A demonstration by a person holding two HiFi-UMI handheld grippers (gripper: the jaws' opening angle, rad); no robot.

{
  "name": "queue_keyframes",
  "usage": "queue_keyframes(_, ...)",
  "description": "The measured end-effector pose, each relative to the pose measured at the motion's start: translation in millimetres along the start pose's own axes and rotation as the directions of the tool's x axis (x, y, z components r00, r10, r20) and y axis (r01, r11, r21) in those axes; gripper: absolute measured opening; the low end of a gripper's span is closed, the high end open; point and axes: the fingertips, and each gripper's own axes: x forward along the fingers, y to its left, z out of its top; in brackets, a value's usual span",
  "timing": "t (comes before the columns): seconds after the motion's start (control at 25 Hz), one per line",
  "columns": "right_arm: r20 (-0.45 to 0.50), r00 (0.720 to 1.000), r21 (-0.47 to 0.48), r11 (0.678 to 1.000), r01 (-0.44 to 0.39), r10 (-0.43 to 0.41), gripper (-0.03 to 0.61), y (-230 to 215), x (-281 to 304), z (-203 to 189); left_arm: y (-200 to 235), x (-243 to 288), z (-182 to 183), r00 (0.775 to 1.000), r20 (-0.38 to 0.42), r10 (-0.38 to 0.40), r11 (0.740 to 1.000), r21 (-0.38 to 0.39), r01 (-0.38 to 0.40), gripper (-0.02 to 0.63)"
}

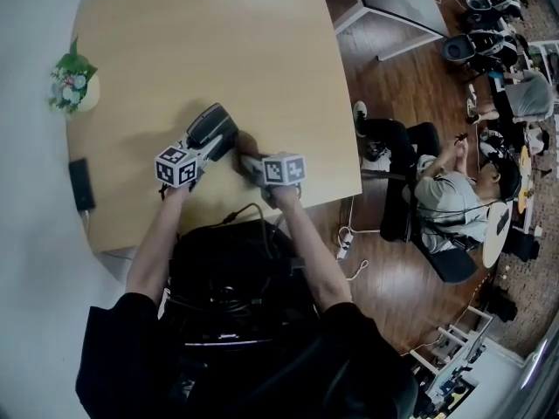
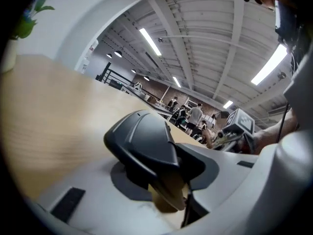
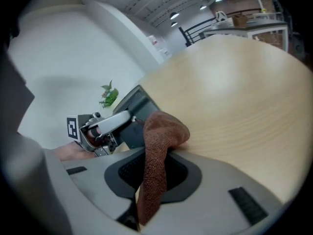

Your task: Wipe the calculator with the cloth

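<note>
left gripper (image 1: 204, 149) has its fingers clamped on the calculator (image 1: 212, 127) near the front edge of the table (image 1: 262, 51), long side running away rightward; right gripper (image 1: 251, 162) pinches the brown cloth (image 3: 159, 146) just right of it, basically touching

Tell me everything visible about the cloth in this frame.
The cloth is brown with a coarse looped weave, like terry. It is pinched upright between the jaws of the right gripper, folded into a narrow strip, its bunched top flopping over above the wooden table. It stands beside the dark calculator; contact between them cannot be confirmed.
</note>
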Motion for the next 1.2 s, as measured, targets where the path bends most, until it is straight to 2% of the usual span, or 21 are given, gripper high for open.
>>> queue_keyframes(0.04,0.018,0.998,0.009,0.998,0.060,-0.060,0.060,-11.8,-14.2,4.4,-0.5,0.7,0.7,1.000,-0.022,-0.012,1.000,0.022,0.012,0.155)
queue_keyframes(0.12,0.062,0.987,-0.056,0.987,0.149,-0.146,0.060,-15.2,-41.7,24.3,-7.8,-0.2,6.3,0.998,-0.063,-0.027,0.995,0.099,0.033,0.139)
queue_keyframes(0.16,0.095,0.985,-0.125,0.980,0.154,-0.142,0.060,0.0,-52.7,41.1,-14.9,-1.0,10.9,0.996,-0.086,-0.032,0.988,0.151,0.045,0.133)
queue_keyframes(0.24,0.157,0.987,-0.309,0.946,0.093,-0.046,0.060,60.7,-67.3,79.2,-34.3,-1.7,22.5,0.990,-0.134,-0.045,0.968,0.241,0.077,0.133)
queue_keyframes(0.28,0.165,0.986,-0.412,0.910,0.052,0.018,0.060,98.4,-70.8,94.0,-45.1,-1.9,28.6,0.986,-0.156,-0.052,0.957,0.274,0.094,0.133)
queue_keyframes(0.36,0.138,0.986,-0.601,0.799,0.006,0.096,0.061,164.6,-70.7,109.3,-66.5,-4.0,42.4,0.982,-0.182,-0.059,0.937,0.329,0.117,0.133)
queue_keyframes(0.44,0.104,0.992,-0.732,0.681,0.028,0.072,0.061,196.1,-64.9,111.8,-86.2,-8.8,58.7,0.984,-0.168,-0.053,0.917,0.382,0.115,0.133)
queue_keyframes(0.48,0.098,0.994,-0.768,0.640,0.043,0.051,0.061,200.0,-63.4,111.9,-94.4,-11.6,65.8,0.987,-0.155,-0.046,0.906,0.410,0.107,0.133)
queue_keyframes(0.52,0.097,0.994,-0.779,0.625,0.046,0.048,0.063,200.2,-64.8,111.9,-101.3,-14.4,71.2,0.989,-0.143,-0.038,0.895,0.436,0.097,0.133)
queue_keyframes(0.56,0.098,0.993,-0.767,0.641,0.033,0.066,0.063,199.0,-69.7,112.1,-107.1,-17.1,75.1,0.991,-0.134,-0.030,0.884,0.458,0.089,0.135)
queue_keyframes(0.64,0.116,0.985,-0.702,0.712,-0.010,0.129,0.064,194.2,-86.5,115.5,-115.5,-22.7,81.5,0.994,-0.112,-0.021,0.872,0.484,0.073,0.134)
queue_keyframes(0.72,0.159,0.976,-0.639,0.769,-0.014,0.150,0.064,177.4,-104.2,121.9,-121.4,-28.6,87.3,0.997,-0.079,-0.014,0.872,0.487,0.051,0.134)
queue_keyframes(0.84,0.228,0.972,-0.552,0.830,0.084,0.054,0.064,122.2,-123.0,128.8,-131.0,-36.5,93.6,0.999,-0.035,-0.015,0.880,0.474,0.030,0.133)
queue_keyframes(0.92,0.245,0.967,-0.485,0.856,0.179,-0.064,0.063,76.8,-133.0,126.4,-138.3,-40.0,95.9,0.999,-0.021,-0.024,0.886,0.463,0.031,0.133)
queue_keyframes(1.0,0.257,0.959,-0.413,0.883,0.223,-0.121,0.061,41.8,-145.0,121.0,-145.3,-40.1,96.8,0.999,-0.015,-0.029,0.892,0.451,0.032,0.133)
queue_keyframes(1.12,0.312,0.944,-0.347,0.913,0.216,-0.105,0.061,31.8,-168.2,118.2,-153.7,-37.8,95.5,1.000,-0.015,-0.026,0.898,0.438,0.030,0.133)
queue_keyframes(1.2,0.359,0.932,-0.358,0.917,0.179,-0.042,0.061,57.5,-183.5,121.6,-158.0,-36.5,92.2,0.999,-0.031,-0.018,0.894,0.447,0.030,0.133)
